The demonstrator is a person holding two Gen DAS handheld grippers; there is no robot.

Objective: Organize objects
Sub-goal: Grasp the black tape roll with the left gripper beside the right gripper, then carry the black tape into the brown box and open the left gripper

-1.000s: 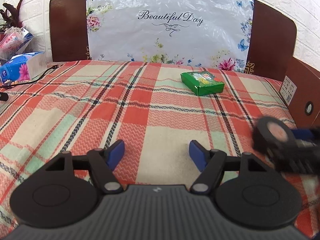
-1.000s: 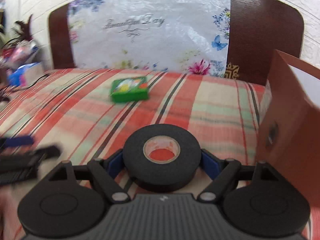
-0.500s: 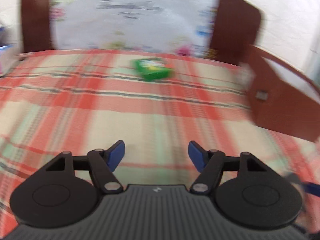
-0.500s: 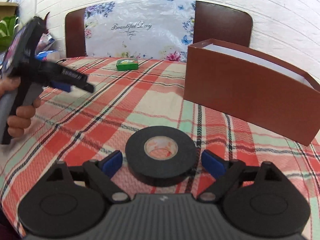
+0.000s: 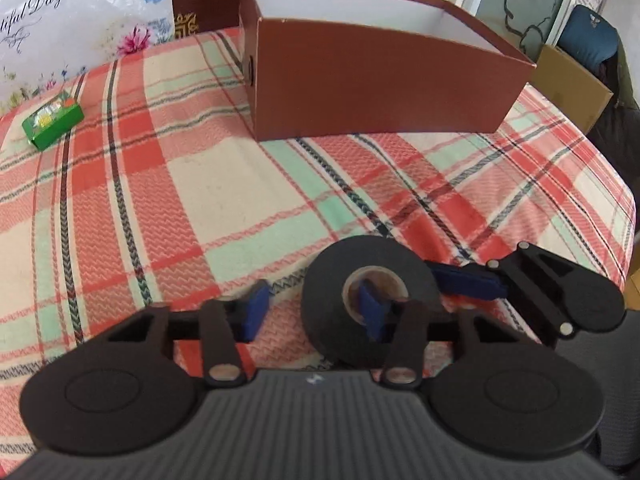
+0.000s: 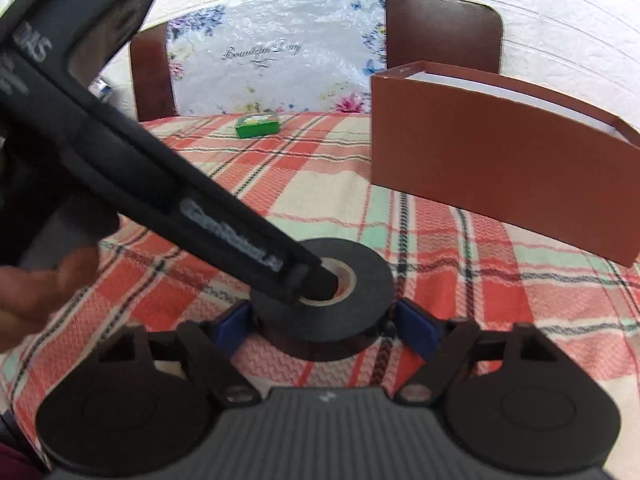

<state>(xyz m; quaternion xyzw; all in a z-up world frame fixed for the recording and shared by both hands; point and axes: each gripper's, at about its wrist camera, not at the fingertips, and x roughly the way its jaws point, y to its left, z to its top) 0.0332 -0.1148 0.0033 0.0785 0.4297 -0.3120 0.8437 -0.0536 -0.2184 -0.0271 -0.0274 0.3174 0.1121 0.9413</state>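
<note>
- You have a plaid cloth (image 5: 208, 184) in red, cream and mint covering the surface.
- Behind it you see a dark wooden headboard (image 6: 444, 28), partly covered by floral plastic sheeting (image 6: 276, 64) printed "Beautiful Day".
- A white brick wall (image 6: 560, 12) stands behind.

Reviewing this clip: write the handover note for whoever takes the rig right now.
Left gripper: open, one finger inside the core of the black tape roll, the other outside it.
Right gripper: fingers flank the roll; cannot tell if it is clamped.
Roll rests on the plaid cloth; brown box stands open behind it; green packet lies far left.
Done: nothing visibly boxed. Left: probably roll and packet into the box.
</note>
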